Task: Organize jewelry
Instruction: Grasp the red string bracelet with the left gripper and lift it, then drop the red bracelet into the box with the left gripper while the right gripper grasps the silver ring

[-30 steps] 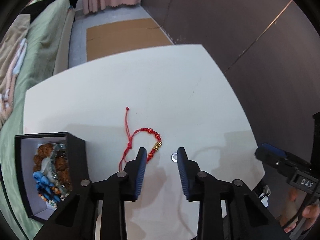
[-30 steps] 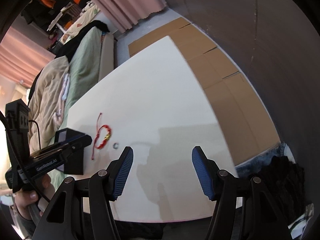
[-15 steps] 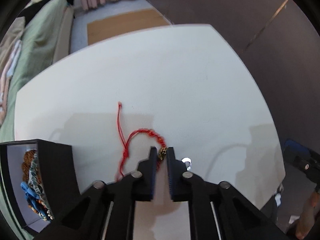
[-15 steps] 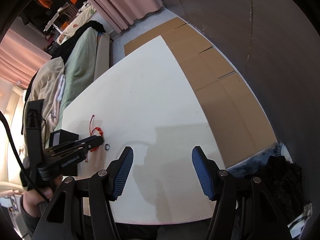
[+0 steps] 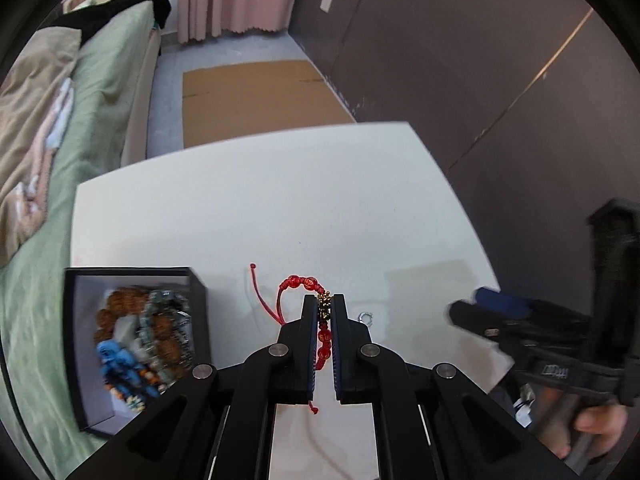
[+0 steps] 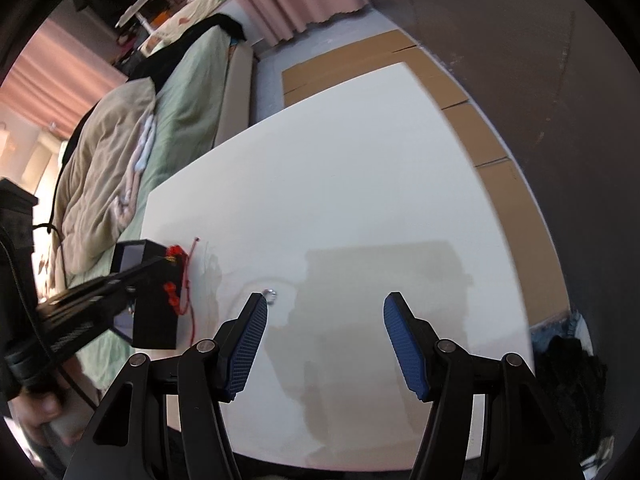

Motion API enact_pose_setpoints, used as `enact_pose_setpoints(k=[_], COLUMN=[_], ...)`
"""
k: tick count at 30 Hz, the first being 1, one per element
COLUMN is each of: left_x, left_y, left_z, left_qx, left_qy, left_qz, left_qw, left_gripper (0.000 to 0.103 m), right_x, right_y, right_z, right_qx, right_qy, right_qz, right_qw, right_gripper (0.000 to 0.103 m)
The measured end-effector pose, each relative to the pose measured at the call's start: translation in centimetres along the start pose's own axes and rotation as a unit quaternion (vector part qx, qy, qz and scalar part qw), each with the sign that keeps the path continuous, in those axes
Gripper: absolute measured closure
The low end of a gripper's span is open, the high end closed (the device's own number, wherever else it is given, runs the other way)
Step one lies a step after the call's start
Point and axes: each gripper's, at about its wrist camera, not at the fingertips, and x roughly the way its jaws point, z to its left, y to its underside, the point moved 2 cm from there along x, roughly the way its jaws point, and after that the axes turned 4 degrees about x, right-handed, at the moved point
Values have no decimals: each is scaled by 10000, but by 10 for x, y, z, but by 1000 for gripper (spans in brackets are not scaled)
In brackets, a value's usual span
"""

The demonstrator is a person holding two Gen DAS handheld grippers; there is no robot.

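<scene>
Your left hand-held gripper (image 5: 323, 320) has just pinched the bracelet (image 5: 323, 336) and lifted it off the tabletop (image 5: 280, 208); the box (image 5: 136, 344) is next; your right hand-held gripper (image 6: 324, 344) is spread, empty.

Nothing here can be read properly. The right hand-held gripper (image 5: 492, 300) carries a small pale marking on its black side, but it is smeared by blur and no letters come clear. The red beads of the bracelet (image 5: 324, 340) bear tiny gold marks, too small to make out.
</scene>
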Motion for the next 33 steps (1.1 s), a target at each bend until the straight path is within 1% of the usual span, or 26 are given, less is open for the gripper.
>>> enact_pose_setpoints(k=[1,3,5,6,10,17,19,22,24,26,27,28,29,33], left_x=[-6,-15,-26,-29,-45,-66,-72,-80,-85,-87,-89,-90,-90,-91], left_y=[1,0,0,-1,1,8,10,14,16,18,19,20,21,23], left_z=[3,9,17,20,35,56,62,71,77,84,88,92,94,103], left_qx=[-17,-45,-100,-128,-284,-436,-494,-555,-614,-671,-718,-753,-775,-865], left_qy=[-15,-37,-57,-67,-91,-161,-173,-203,-229,-255,-269,-271,-274,-284], left_qz=[-60,-161,-278,-321,-476,-653,-702,-766,-813,-842,-854,-860,-865,-865], left_qw=[10000,9999,9995,9994,9984,9968,9962,9953,9945,9939,9934,9931,9929,9921], left_gripper=[97,97,97,97,97,97,97,97,97,97,97,97,97,97], right_x=[4,13,24,27,43,58,61,66,72,72,73,73,72,65], right_y=[0,-1,-1,-1,-1,-2,-1,2,7,11,13,14,15,15], right_z=[4,14,23,26,36,56,61,67,71,77,80,82,83,82], right_qx=[-46,-150,-257,-282,-345,-652,-766,-1013,-1128,-1323,-1425,-1529,-1566,-1477], right_qy=[7,25,34,32,78,359,498,853,1012,1205,1297,1418,1467,1222], right_qz=[39,128,258,312,499,610,605,552,575,500,461,421,401,358], right_qw=[10000,9998,9993,9991,9981,9954,9940,9897,9868,9826,9802,9771,9759,9808], right_gripper=[42,45,55,57,71,72,72,73,73,79,83,89,89,89])
